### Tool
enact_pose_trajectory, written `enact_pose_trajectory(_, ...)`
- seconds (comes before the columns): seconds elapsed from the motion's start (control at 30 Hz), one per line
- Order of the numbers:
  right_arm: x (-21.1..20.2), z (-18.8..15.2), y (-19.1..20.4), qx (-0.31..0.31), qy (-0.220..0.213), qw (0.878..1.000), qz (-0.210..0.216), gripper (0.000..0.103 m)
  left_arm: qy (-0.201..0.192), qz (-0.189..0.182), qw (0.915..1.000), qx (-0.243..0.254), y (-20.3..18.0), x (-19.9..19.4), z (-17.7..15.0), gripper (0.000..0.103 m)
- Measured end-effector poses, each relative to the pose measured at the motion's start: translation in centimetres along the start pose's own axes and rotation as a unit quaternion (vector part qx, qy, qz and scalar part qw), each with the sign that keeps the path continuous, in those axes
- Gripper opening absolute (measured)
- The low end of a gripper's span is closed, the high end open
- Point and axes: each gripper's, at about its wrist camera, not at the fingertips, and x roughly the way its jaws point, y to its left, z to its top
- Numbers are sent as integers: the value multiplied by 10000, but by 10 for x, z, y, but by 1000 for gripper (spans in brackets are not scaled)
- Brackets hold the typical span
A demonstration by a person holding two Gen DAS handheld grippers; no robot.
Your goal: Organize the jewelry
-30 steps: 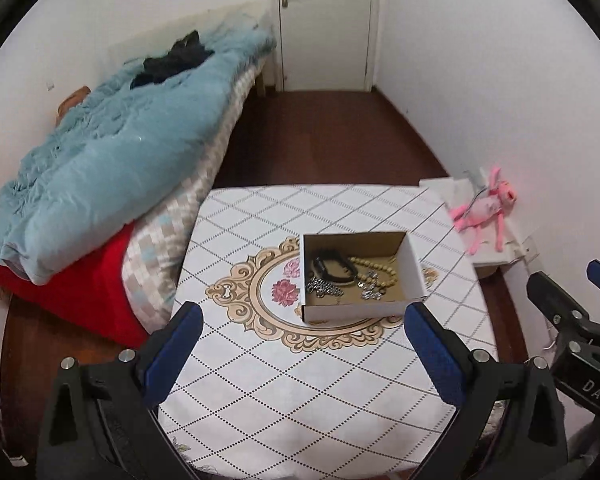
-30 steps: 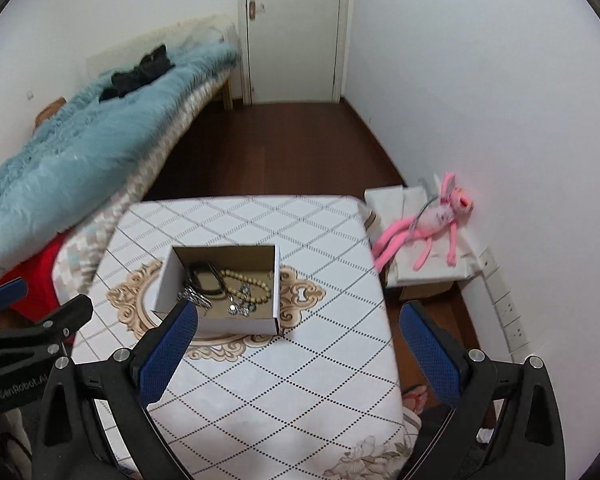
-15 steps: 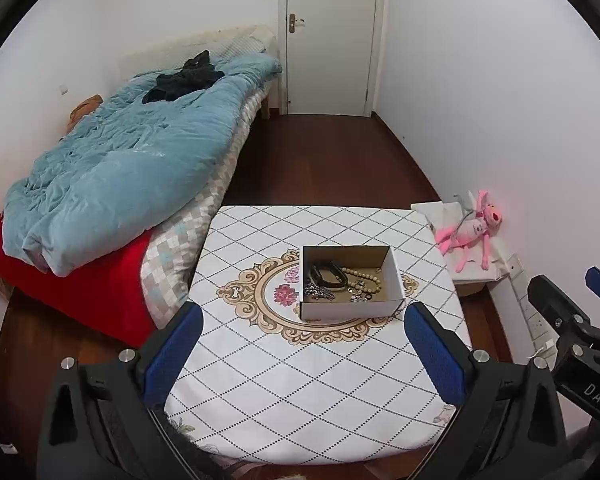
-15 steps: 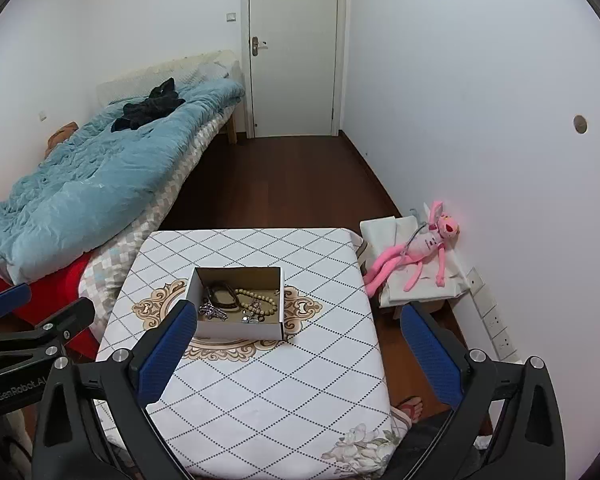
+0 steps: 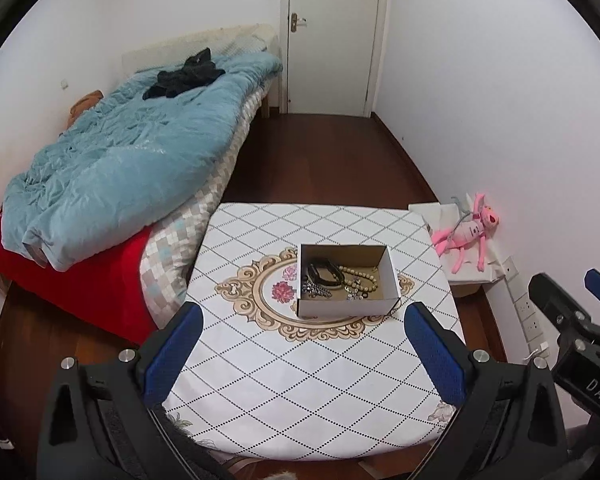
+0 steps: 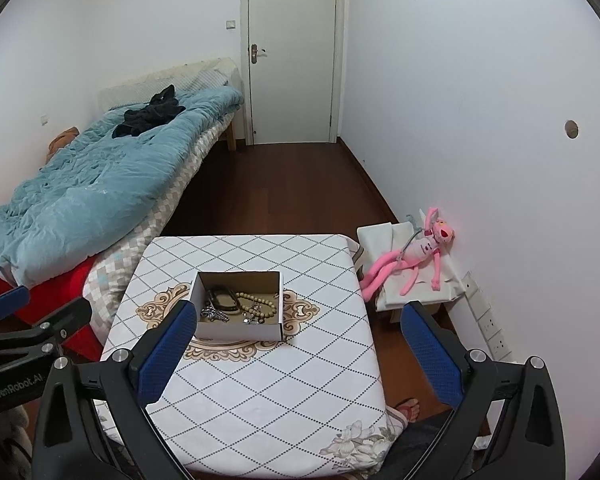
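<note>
Stood in a narrow white-walled bedroom, with a closed door at the far end and dark wood floor running up to it. Along the left wall lay a bed heaped with a crumpled teal duvet, a dark garment bunched on top near the headboard, a red cover showing at the near end. In front sat a table under a white cloth with a black diamond grid and a tan scrolled medallion. Against the right wall, beside the table, lay a pink plush toy sprawled on a low white stand.

Rested on the medallion, near the table's middle: an open cardboard box, white outside, brown inside. Held inside it, tangled together: a dark band, a string of pale beads and some silvery pieces; finer detail too small to tell.

Hovered above the table's near edge, well apart from the box: the left gripper, blue-padded fingers spread wide, nothing between them. Likewise the right gripper, fingers wide apart and empty, held just short of the box.
</note>
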Motion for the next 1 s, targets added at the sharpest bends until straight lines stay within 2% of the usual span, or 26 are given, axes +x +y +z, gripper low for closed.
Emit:
enact_pose_trajectory(0.57, 82, 16, 5, -12, 587, 9981, -211, 103, 551, 181, 9983, 35, -4, 70, 22, 103)
enact_pose_trajectory(1.0, 139, 11, 2, -45, 1144, 9932, -222, 103, 966, 264, 9950, -18, -3, 110, 19, 103)
